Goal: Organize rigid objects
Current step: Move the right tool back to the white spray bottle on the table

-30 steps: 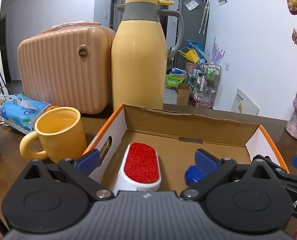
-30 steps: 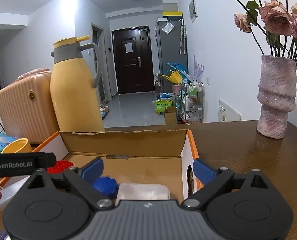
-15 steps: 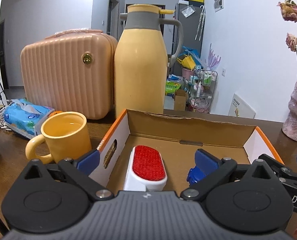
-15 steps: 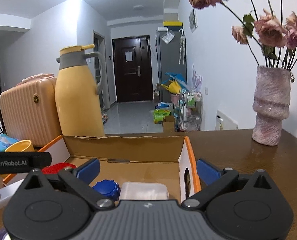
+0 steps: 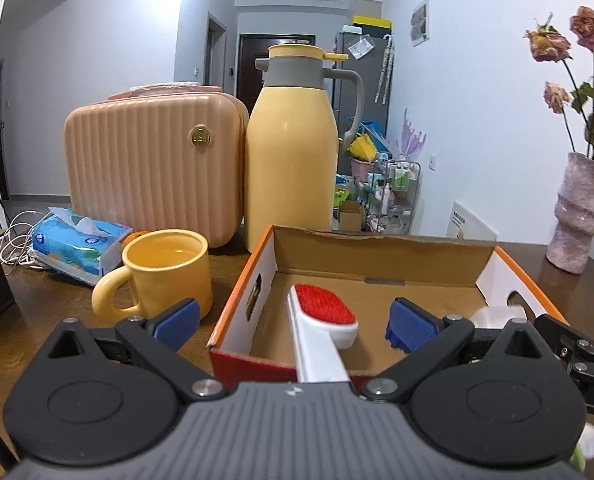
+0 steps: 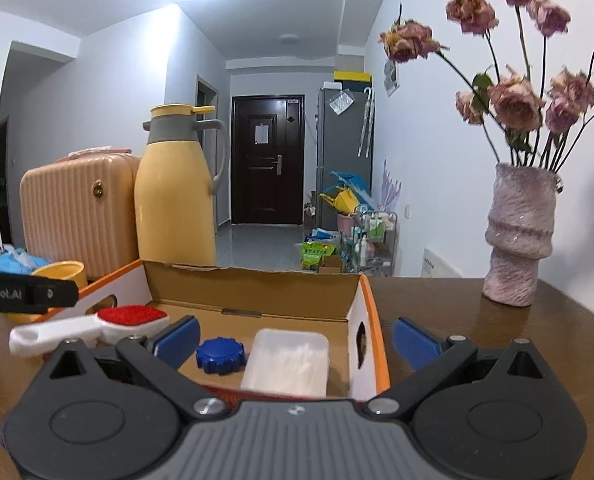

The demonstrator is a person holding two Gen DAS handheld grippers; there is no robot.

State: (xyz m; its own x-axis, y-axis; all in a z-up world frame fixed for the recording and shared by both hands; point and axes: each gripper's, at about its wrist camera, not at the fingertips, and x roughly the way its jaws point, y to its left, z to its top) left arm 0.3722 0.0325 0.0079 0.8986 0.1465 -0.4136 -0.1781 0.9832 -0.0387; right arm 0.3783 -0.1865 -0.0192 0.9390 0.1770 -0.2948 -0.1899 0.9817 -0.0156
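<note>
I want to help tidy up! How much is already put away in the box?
Done: the red brush, blue cap and clear container lie in the cardboard box. In hand: nothing; both grippers, left and right, are open. Possibly left: the yellow mug outside.

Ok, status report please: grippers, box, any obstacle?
Left gripper and right gripper open, empty. Brush, blue cap, white tray in box. No obstacle.

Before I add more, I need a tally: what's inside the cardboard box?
Inside the cardboard box: a red lint brush, a blue cap, a clear plastic container. The gripper bodies hide its near floor.
</note>
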